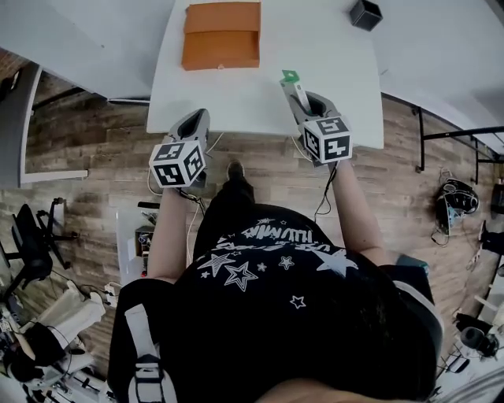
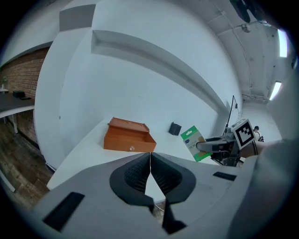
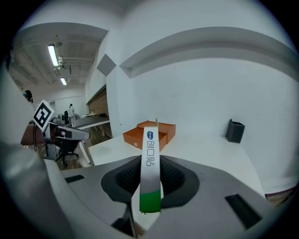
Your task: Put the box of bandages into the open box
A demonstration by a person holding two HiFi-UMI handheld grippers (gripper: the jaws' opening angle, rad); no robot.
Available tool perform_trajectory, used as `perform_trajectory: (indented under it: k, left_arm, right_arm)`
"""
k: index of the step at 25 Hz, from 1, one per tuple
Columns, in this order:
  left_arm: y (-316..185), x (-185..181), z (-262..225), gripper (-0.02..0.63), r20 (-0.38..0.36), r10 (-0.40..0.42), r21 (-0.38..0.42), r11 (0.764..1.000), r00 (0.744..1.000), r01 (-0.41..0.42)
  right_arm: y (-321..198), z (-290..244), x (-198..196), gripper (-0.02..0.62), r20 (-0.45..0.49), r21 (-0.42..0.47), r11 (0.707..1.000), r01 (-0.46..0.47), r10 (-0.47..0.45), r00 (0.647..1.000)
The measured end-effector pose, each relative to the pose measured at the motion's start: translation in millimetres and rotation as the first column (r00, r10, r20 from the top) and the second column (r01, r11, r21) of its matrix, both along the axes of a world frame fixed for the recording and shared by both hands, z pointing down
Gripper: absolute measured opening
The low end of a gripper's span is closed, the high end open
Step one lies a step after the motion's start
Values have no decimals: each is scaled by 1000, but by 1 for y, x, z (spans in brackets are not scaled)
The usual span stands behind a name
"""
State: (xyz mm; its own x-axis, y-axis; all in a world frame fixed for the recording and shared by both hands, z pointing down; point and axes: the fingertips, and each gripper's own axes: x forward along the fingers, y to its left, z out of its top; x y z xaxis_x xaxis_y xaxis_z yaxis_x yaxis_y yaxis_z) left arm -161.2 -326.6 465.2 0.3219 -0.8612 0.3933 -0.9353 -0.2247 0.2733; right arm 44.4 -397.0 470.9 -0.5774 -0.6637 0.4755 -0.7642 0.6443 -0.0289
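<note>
The bandage box (image 1: pixel 293 85), slim, white and green, stands on edge between the jaws of my right gripper (image 1: pixel 304 104), which is shut on it above the near right part of the white table (image 1: pixel 260 94). In the right gripper view the bandage box (image 3: pixel 150 163) points toward the open orange box (image 3: pixel 161 130). That orange box (image 1: pixel 221 37) sits at the table's far left with its lid folded back. My left gripper (image 1: pixel 192 120) hovers at the table's near edge, shut and holding nothing. From the left gripper view the orange box (image 2: pixel 128 137) lies ahead and the bandage box (image 2: pixel 194 142) to the right.
A small black container (image 1: pixel 365 14) stands at the far right corner of the table, also visible as a black container (image 3: pixel 235 130) in the right gripper view. White walls lie beyond the table. Chairs and equipment stand on the wooden floor (image 1: pixel 94 142) around me.
</note>
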Motion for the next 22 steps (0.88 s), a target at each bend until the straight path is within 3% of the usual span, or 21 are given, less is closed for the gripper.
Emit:
perform_trajectory:
  k: [7,12,22]
  left_arm:
    - [-93,-56,1,20,-10,7,-12,1000,1000,-7]
    - [-164,-116,31,20,-23,4,-23,1000,1000,-5]
    - [-212,-155,12,21,-24,-27,-13,1000,999,26]
  right_arm:
    - [-91,-3,-74,109,-36,-4,998,60,-60,998]
    - [-162,31,-147,109,-64,-25,994,103,-104,992]
    - [-217,29,-215,109,-163,-39,970,241,-244,956]
